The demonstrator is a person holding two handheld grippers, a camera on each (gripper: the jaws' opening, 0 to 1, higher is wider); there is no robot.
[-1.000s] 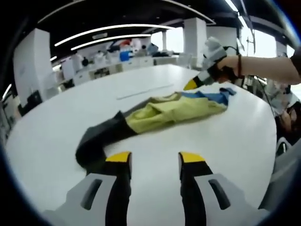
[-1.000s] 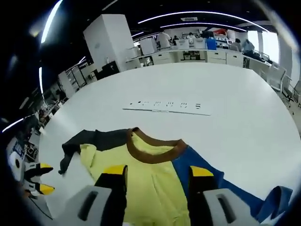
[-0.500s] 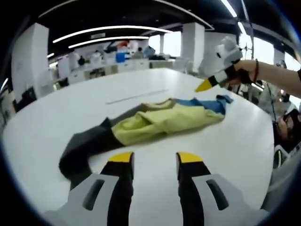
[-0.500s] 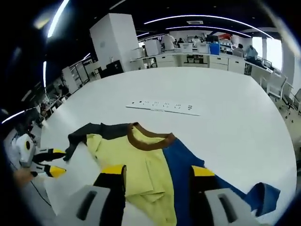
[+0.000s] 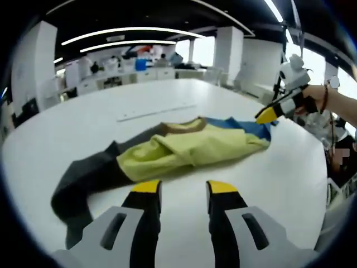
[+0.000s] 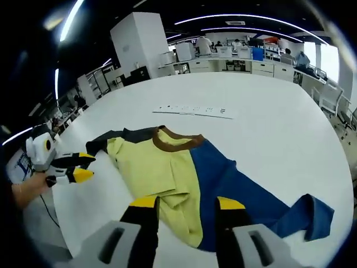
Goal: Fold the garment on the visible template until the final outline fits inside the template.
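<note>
A broad white surface (image 6: 268, 117) fills an open-plan office, with desks, white pillars and strip lights behind it. On the surface lies a crumpled garment (image 6: 184, 178), a shirt with a yellow front, a blue side and sleeve, a dark grey sleeve and a brown collar (image 6: 177, 140). In the right gripper view the shirt lies with its collar toward the far side, the blue sleeve trailing to the right and the yellow panel creased near the hem. In the left gripper view the garment (image 5: 184, 148) stretches across the surface, its dark grey sleeve (image 5: 83, 178) nearest the camera.

Beyond the collar, apart from the cloth, a thin pale strip with small dark marks (image 6: 192, 110) rests flat on the surface.

The left hand-held gripper (image 5: 178, 187) hovers just short of the yellow fabric, its yellow-tipped jaws apart and empty; in the right gripper view it (image 6: 83, 167) sits beside the grey sleeve, held by a hand (image 6: 28, 190). The right hand-held gripper (image 6: 181, 202) hangs over the hem, jaws parted, clasping nothing; the left gripper view shows it (image 5: 268, 115) near the blue sleeve.
</note>
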